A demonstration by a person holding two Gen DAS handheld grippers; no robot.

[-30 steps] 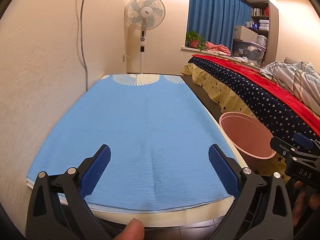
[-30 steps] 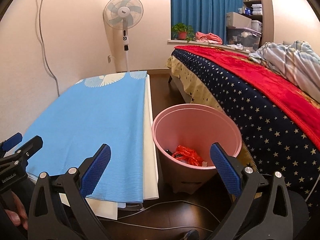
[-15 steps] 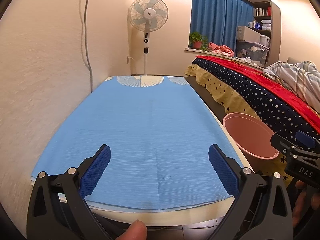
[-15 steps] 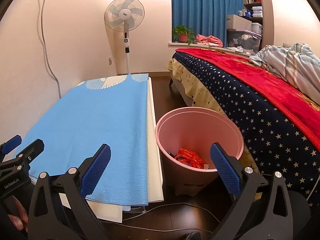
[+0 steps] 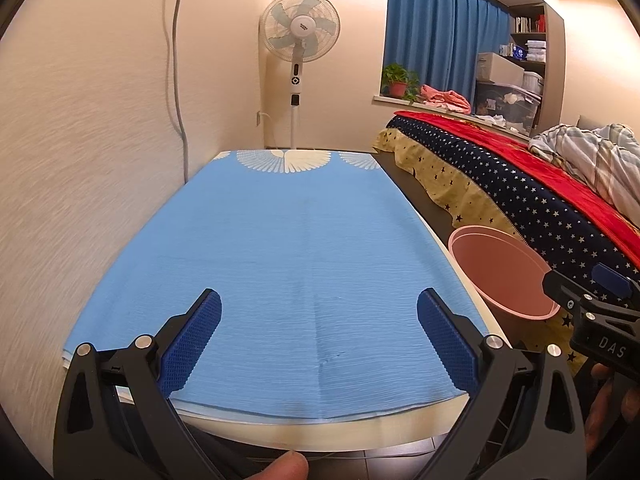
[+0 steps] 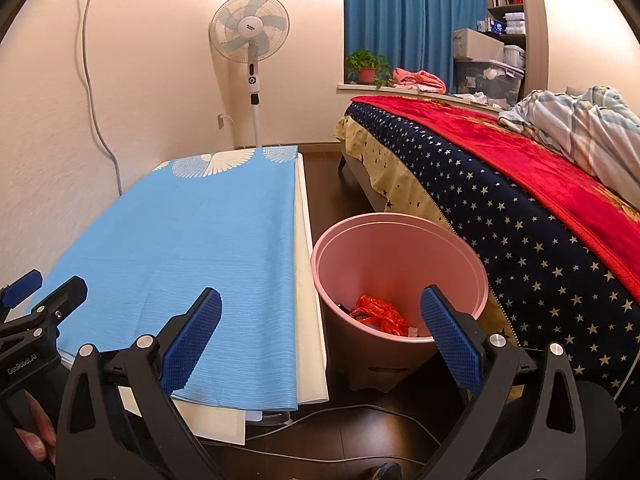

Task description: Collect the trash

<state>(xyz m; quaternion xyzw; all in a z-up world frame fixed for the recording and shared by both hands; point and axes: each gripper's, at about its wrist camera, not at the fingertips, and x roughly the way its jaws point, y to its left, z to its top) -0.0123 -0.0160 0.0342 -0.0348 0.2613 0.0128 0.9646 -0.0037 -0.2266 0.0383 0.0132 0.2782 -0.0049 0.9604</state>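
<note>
Left gripper (image 5: 319,338): I hold it over the blue surface (image 5: 288,240), fingers spread wide, nothing between them.
Right gripper (image 6: 320,338): fingers apart and bare, facing the bin (image 6: 400,280).
Trash (image 6: 378,314): red plastic lies in the bin, beside the bed (image 6: 520,208).
Progress: I judge collecting nearly finished; no loose trash shows.

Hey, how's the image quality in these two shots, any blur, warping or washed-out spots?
Left wrist view: the wall is streaked with motion blur, while the blue mat and left claw stay sharp. Right wrist view: mostly crisp, the red bag in the pink bin reads clearly. Both views: fisheye bending, dark corners, warm light blowing out near the ceiling.
</note>
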